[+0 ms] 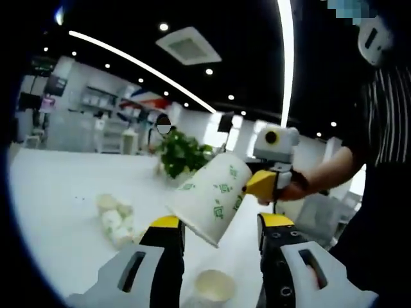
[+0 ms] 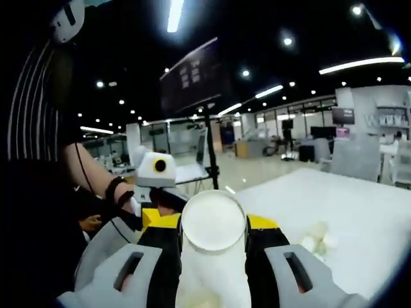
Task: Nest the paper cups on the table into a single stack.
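The right tongs (image 2: 213,256) are pinching a paper cup (image 2: 212,231) between their jaws, its white base turned toward the camera; in the left gripper view the same cup (image 1: 215,196), printed with green marks, hangs tilted in the air just ahead of the left tongs (image 1: 221,240), gripped by the right tongs (image 1: 260,185) at its upper side. The left tongs are spread, with nothing between the jaws. Below them on the white table (image 1: 58,205) stands a second cup (image 1: 214,285), mouth up and empty as far as can be seen. Off to the left of the left tongs lie some small pale lumps (image 1: 115,218), too blurred to name. The risk, I judge, is the tilt: lowered at this slant, the held cup could catch the standing cup's rim and tip it instead of sliding in, or a hard pinch could crush its thin wall.
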